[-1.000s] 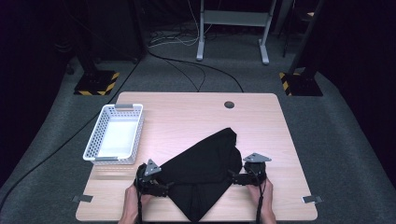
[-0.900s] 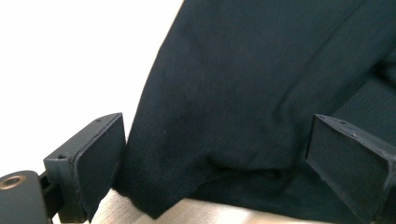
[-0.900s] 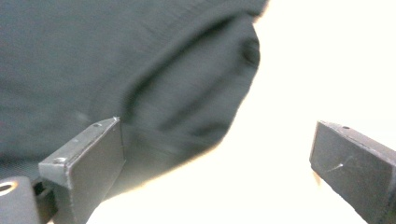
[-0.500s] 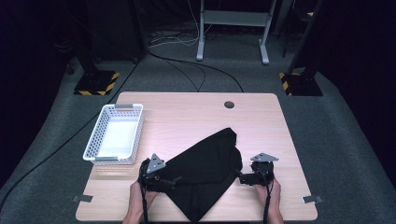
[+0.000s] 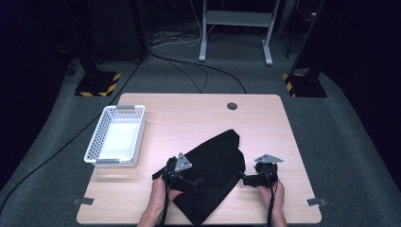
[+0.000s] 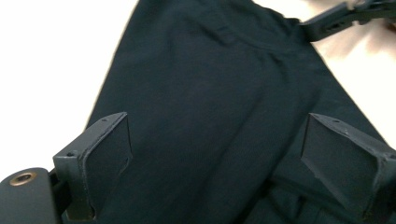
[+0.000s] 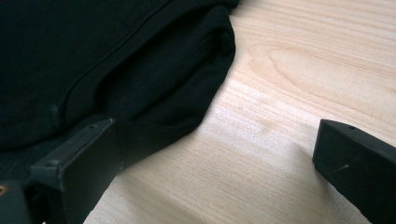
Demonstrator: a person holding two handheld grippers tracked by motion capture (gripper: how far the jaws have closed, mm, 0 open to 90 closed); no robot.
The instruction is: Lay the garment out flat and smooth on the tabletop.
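A black garment (image 5: pixel 213 175) lies crumpled on the near half of a wooden table (image 5: pixel 198 118), running from around the middle of the table down to its front edge, between the person's two hands. The left gripper (image 5: pixel 182 174) sits at the garment's left side, over the cloth; in the left gripper view its jaws stand wide apart with the dark fabric (image 6: pixel 219 107) spread below and between them, holding nothing. The right gripper (image 5: pixel 253 178) rests just beside the garment's right edge, its jaws also spread wide; in the right gripper view one jaw lies against the folded hem (image 7: pixel 177 93) and the other over bare wood (image 7: pixel 299 93). A white plastic basket (image 5: pixel 116 137) stands on the table's left side, well apart from the garment.
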